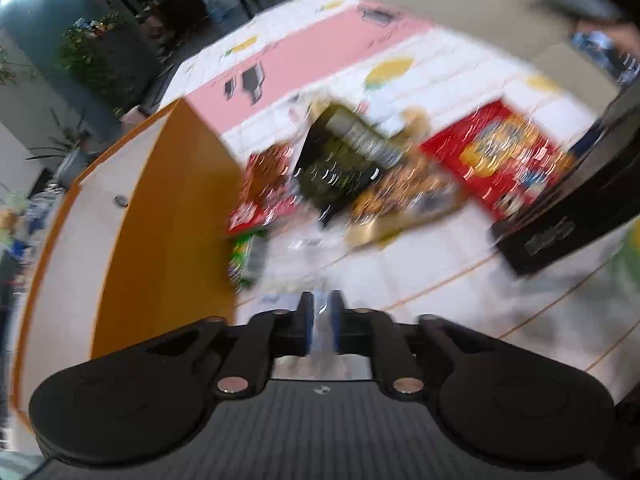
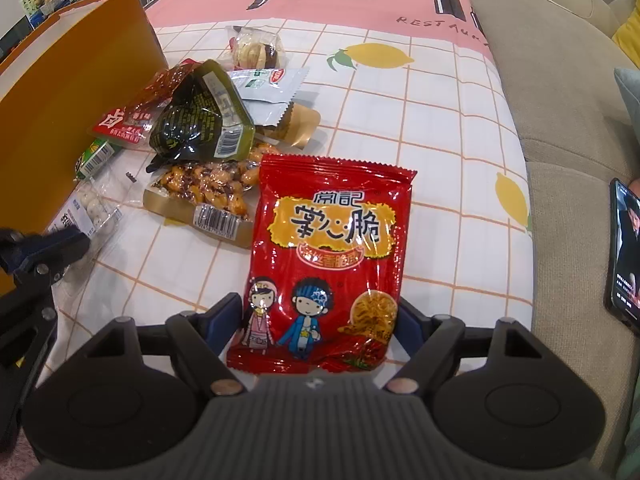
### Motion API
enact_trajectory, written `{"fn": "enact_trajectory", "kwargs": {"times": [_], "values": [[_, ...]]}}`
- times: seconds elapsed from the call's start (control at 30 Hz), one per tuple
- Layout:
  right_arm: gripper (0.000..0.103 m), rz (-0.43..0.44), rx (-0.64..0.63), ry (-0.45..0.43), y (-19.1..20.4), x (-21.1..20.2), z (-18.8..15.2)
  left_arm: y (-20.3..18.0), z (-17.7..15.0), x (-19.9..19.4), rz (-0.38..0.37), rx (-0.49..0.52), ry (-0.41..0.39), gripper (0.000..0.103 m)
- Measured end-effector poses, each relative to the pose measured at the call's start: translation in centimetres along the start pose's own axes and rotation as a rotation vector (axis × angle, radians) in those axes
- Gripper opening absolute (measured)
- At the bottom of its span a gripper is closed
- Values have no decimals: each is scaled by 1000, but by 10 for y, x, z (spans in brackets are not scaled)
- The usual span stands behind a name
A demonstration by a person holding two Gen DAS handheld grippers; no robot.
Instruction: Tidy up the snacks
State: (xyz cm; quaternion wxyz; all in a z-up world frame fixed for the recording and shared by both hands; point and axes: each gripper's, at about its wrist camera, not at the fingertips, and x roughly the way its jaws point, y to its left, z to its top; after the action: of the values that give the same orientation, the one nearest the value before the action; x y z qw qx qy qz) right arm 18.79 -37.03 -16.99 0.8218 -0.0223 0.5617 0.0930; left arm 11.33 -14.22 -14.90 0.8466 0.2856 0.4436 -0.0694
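Mostly blurred in the left wrist view. Orange box (image 2: 60, 92) cut off at left edge. Red noodle-snack bag (image 2: 328, 256) lower centre, lying between the spread jaws of the right gripper (image 2: 320, 320); pad contact unclear. Left gripper (image 1: 320, 320) bottom centre, nearly closed around a clear packet (image 1: 320, 328), details unreadable. Phone (image 2: 624, 256) cropped far right.

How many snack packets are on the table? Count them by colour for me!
Red packets: 2
Green packets: 2
See-through packets: 3
White sachet: 1
Brown packet: 1
Total: 9
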Motion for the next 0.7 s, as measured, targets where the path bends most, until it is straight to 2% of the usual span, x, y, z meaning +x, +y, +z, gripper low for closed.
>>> {"fn": "enact_trajectory", "kwargs": {"times": [0.07,0.17,0.2,0.27,0.37,0.47,0.7], "values": [[78,-4,-5,0,1,1,0,-1,-3,8,9,20,41,26],[78,-5,-9,0,2,1,0,-5,-5,13,22,52,61,43],[78,-6,-10,0,2,1,0,-7,-5,13,40,70,53,41],[79,-7,-13,1,2,1,0,-8,-6,16,47,80,55,23],[79,-7,-18,1,2,1,0,-3,-7,14,35,58,34,15],[79,-8,-18,2,2,0,0,-2,-8,10,7,46,-4,12],[77,-9,-18,6,1,-1,-2,-7,-3,-7,-128,12,-66,9]]}}
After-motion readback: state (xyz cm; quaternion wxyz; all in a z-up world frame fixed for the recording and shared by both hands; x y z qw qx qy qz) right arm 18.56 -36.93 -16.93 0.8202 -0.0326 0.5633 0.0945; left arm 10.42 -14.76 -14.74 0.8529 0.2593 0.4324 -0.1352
